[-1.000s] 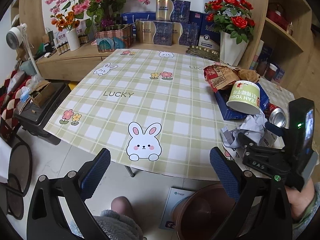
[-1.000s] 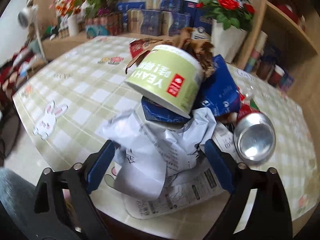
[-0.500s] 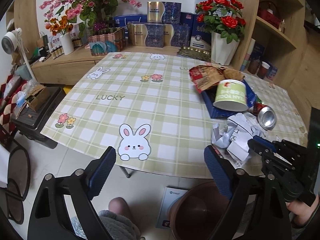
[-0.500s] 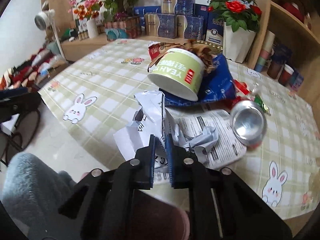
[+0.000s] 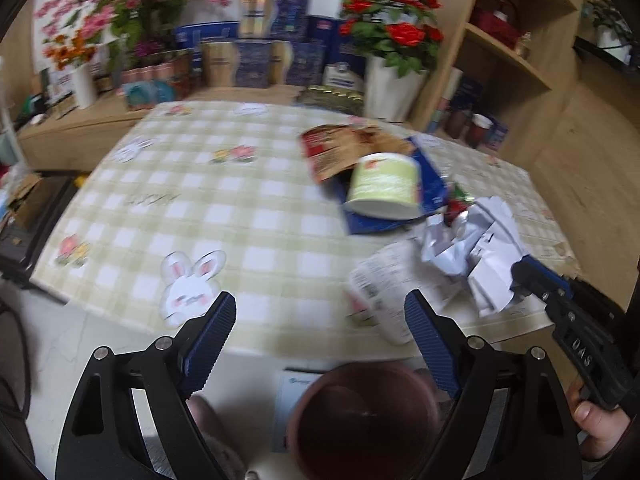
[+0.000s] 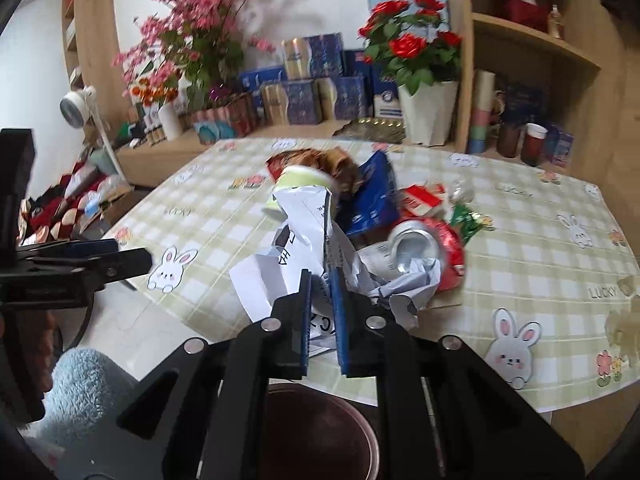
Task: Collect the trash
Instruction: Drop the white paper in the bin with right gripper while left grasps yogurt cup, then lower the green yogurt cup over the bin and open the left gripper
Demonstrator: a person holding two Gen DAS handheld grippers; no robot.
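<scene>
Crumpled paper [image 6: 296, 252] white, printed, apparently lifted; right gripper [image 6: 320, 300] pinching it; left gripper [image 5: 320, 320] spread.

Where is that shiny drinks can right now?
In the right wrist view, the red can lies on its side on the checked table, right of centre, among the crumpled white paper and beside a blue packet.

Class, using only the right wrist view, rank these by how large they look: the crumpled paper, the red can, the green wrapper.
1. Crumpled paper, though nearness to the camera inflates it.
2. Red can.
3. Green wrapper, clearly smallest, but it also lies farther back.
</scene>
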